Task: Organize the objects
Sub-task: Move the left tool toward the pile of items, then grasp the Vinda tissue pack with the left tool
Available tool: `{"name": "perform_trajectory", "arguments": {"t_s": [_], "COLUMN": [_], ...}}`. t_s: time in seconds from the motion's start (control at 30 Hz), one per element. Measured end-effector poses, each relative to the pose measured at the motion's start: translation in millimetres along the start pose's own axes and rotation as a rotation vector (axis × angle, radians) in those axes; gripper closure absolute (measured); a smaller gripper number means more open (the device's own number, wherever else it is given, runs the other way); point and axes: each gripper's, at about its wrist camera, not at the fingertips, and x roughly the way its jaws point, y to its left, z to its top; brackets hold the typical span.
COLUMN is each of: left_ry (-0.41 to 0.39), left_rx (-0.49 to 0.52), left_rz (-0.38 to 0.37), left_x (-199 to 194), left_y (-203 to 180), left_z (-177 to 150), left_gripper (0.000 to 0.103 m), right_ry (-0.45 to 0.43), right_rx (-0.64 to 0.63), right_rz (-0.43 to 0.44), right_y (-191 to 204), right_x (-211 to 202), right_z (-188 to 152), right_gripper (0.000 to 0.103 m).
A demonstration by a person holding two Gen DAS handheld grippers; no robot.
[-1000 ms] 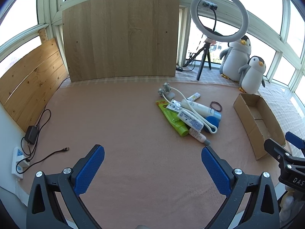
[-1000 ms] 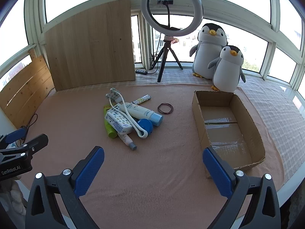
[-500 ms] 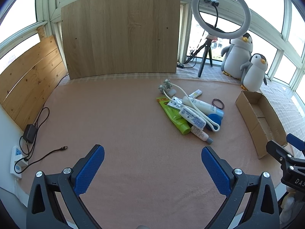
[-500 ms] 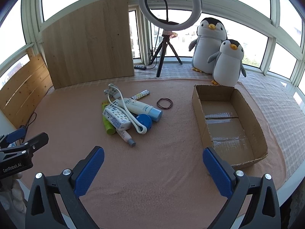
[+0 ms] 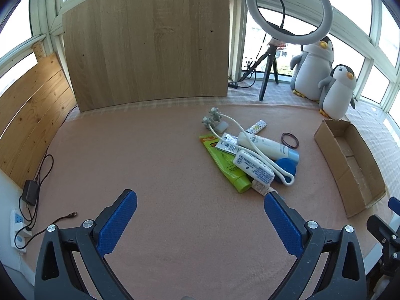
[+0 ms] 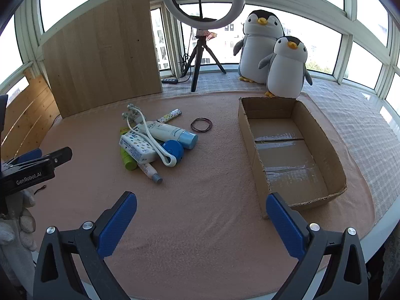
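A heap of toiletries lies mid-table on the pink cloth: a green tube (image 5: 226, 162), a white tube with a blue cap (image 6: 170, 132), a patterned white packet (image 6: 137, 146), a blue round case (image 6: 173, 149), a white roller massager (image 5: 252, 147) and a small pink tube (image 6: 150, 171). Dark hair bands (image 6: 201, 125) lie beside it. An empty cardboard box (image 6: 290, 150) stands to the right. My left gripper (image 5: 200, 222) is open, low and left of the heap. My right gripper (image 6: 201, 225) is open near the front edge, between heap and box.
A wooden board (image 5: 150, 40) leans at the back, with a ring light on a tripod (image 6: 202, 25) and two plush penguins (image 6: 275, 57). A power strip and cables (image 5: 27, 200) lie at the left edge. A gloved hand (image 6: 15, 227) holds the left gripper.
Both grippers have moved forward towards the heap and the box, which now look nearer and larger. Nothing on the table has shifted, and both stay open.
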Motion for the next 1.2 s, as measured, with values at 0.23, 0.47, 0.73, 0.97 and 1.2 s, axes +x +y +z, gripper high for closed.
{"name": "perform_trajectory", "arguments": {"t_s": [0.23,0.47,0.73,0.97,1.2], "left_ry": [0.025,0.083,0.203,0.277,0.296], "left_rx": [0.016,0.014,-0.011,0.005,0.07], "left_rz": [-0.027,-0.063,-0.112,-0.159,-0.189], "left_x": [36.8,82.2,145.2,179.4,181.1], "left_y": [-18.7,-37.0,-49.8,-60.4,-81.4], "left_z": [28.0,50.8,66.8,65.3,46.5], "left_gripper": [0.0,0.01,0.032,0.042,0.048], "right_ry": [0.014,0.02,0.034,0.044,0.047], "right_rx": [0.032,0.069,0.126,0.166,0.155], "right_rz": [-0.018,-0.046,-0.08,-0.103,-0.096], "right_y": [-17.3,-36.7,-63.1,-78.7,-74.8], "right_x": [0.1,-2.7,-3.6,-3.5,-2.8], "right_z": [-5.8,-12.0,-21.1,-28.2,-27.6], "right_gripper": [0.001,0.001,0.001,0.001,0.001]}}
